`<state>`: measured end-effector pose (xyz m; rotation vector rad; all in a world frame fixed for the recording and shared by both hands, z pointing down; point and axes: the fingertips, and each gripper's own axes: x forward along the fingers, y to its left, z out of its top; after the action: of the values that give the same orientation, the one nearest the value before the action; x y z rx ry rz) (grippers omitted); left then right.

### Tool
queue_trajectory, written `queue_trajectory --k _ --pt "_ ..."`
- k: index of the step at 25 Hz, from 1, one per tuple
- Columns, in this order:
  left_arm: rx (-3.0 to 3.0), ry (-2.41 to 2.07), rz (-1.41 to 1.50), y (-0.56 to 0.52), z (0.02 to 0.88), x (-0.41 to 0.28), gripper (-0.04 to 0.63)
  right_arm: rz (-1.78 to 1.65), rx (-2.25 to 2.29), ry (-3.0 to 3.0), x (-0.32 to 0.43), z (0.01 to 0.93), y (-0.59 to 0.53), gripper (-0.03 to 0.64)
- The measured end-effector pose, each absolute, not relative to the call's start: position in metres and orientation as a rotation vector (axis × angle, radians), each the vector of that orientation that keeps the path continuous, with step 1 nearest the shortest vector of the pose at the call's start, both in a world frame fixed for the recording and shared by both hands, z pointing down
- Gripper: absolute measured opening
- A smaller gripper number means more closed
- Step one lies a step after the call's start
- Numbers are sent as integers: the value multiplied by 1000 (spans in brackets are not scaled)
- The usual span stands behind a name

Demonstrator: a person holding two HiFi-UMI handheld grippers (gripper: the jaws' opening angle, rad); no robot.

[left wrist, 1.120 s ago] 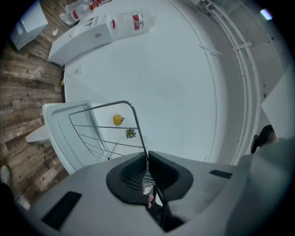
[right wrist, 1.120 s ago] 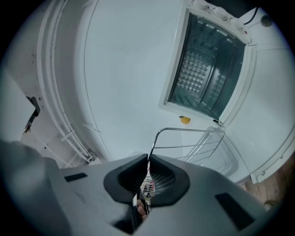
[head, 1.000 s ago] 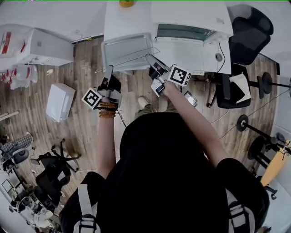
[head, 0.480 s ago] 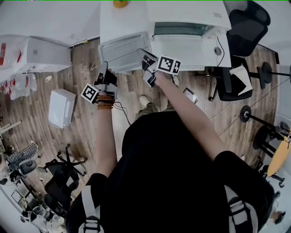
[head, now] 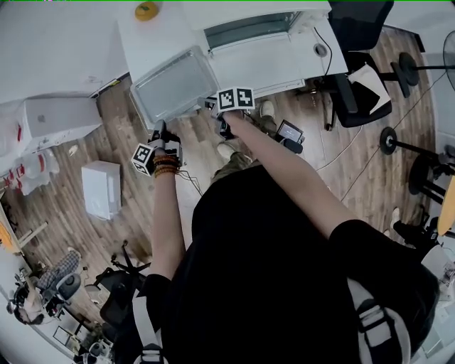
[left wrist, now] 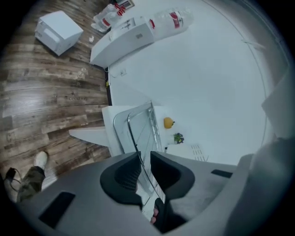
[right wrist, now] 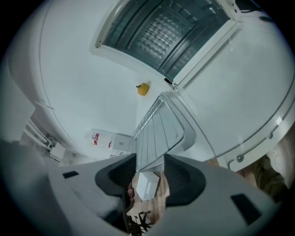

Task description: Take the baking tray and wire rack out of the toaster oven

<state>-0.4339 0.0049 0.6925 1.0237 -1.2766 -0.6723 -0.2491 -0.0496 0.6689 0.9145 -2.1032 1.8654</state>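
Observation:
The metal baking tray (head: 174, 89) with the wire rack (head: 186, 77) on it lies on the white table (head: 132, 39), left of the toaster oven (head: 257, 27) and its lowered door (head: 264, 65). My left gripper (head: 158, 131) is at the tray's near left corner, and in the left gripper view the gripper (left wrist: 145, 159) is shut on a wire of the rack (left wrist: 139, 126). My right gripper (head: 213, 106) is at the near right corner. Its jaws (right wrist: 150, 168) have just been opening and stand apart, with the rack's edge (right wrist: 159, 124) between them, untouched by the pads.
A yellow object (head: 147, 10) sits on the table behind the tray. On the wood floor lie a white box (head: 102, 188) and a white cabinet (head: 57, 117). A black office chair (head: 359, 78) stands right of the table, with weight plates (head: 389, 141) beyond it.
Both grippers have come down with the tray and rack, which now rest on the table beside the oven. The right jaws have opened off the rack; the left stays shut on it.

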Motion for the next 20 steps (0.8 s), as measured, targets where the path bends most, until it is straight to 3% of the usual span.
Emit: queue_trajectory --k 1,2,4,6,14,20 --pt "1035 -1274 -620 2 698 -430 63 1881 912 -2093 -248 670 -52 206" --pt "1066 -1262 -558 -2 700 -423 144 1890 914 -2085 -246 671 -53 234" --pt "1140 -1227 -436 -6 701 -406 272 1865 925 -2079 -241 671 -51 247" --pt "1178 -1200 -372 -1 702 -393 308 1813 923 -2079 -235 672 -42 247" --pt "1201 -1250 -359 37 694 -395 308 1696 880 -2105 -232 663 -7 247" --pt "1514 -1381 -237 22 630 -381 299 1328 933 -2374 -242 605 -30 227"
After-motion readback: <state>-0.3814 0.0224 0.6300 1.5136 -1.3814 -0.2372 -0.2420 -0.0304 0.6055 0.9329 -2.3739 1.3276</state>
